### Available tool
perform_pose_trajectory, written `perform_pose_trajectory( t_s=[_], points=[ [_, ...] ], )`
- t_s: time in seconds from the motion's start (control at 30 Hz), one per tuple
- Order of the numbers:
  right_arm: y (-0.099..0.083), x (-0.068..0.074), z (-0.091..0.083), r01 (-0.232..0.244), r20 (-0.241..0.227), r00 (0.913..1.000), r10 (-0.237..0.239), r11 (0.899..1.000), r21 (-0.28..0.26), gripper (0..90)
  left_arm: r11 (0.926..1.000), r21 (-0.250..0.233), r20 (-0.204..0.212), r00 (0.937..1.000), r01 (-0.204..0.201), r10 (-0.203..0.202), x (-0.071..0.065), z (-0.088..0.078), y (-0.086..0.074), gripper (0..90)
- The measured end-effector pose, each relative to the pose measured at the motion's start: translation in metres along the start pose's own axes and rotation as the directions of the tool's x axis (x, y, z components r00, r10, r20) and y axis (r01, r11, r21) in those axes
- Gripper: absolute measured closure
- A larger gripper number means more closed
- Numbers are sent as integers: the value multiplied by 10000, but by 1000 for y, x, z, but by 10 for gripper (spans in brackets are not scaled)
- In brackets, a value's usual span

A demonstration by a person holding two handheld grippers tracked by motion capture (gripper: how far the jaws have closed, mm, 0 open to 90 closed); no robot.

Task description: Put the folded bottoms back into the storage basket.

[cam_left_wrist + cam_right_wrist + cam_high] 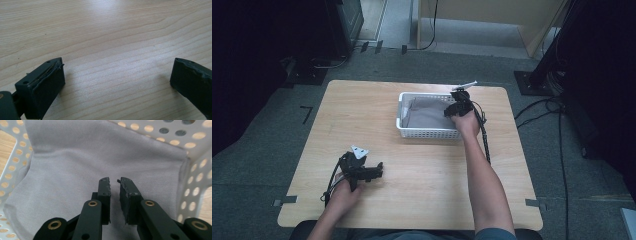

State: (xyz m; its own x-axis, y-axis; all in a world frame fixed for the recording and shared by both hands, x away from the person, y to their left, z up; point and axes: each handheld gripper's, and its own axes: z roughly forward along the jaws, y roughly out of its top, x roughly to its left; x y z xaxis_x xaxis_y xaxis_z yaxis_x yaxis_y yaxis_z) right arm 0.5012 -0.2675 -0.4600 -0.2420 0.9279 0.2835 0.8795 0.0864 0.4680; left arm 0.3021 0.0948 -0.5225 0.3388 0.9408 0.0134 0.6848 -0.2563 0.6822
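Observation:
A grey cloth (427, 114) lies folded inside a white perforated basket (427, 134) at the table's far middle. My right gripper (457, 102) reaches down into the basket's right end. In the right gripper view its jaws (114, 181) stand just above the cloth (75, 170) with a narrow gap between them and nothing pinched, and the basket wall (192, 135) rises close behind. My left gripper (377, 172) rests low over the wooden table (422, 200) at the near left. Its jaws (117, 67) are wide open over bare wood (112, 30).
The basket's walls close in around the right gripper on the far side and the right. Cables (537, 107) and dark stands (537, 80) are on the floor beyond the table's right edge.

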Motion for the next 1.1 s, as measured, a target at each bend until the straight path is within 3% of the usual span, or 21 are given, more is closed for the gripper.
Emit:
perform_pose_trajectory(
  t_s=[0.17,0.37,0.6,0.73,1.1],
  points=[
    [-3,0,6,-29,-25,10000,30,9999,136,789,10000,0,-3,10000,-4,4,0,0,0,0],
    [-3,0,4,101,-199,9997,-104,9999,-129,753,10000,1,-4,10000,-5,5,0,0,0,0],
    [-4,0,-10,229,-327,9992,-248,9980,-589,673,10000,-2,-2,10000,-2,2,0,0,0,0],
    [-5,-2,-21,148,-720,9972,-219,9951,-981,622,10000,-2,-2,10000,-2,2,0,0,0,0],
    [-19,-2,-51,839,-741,9926,-965,9839,-1579,553,10000,-24,-3,10000,26,-26,0,0,0,0]
  ],
)
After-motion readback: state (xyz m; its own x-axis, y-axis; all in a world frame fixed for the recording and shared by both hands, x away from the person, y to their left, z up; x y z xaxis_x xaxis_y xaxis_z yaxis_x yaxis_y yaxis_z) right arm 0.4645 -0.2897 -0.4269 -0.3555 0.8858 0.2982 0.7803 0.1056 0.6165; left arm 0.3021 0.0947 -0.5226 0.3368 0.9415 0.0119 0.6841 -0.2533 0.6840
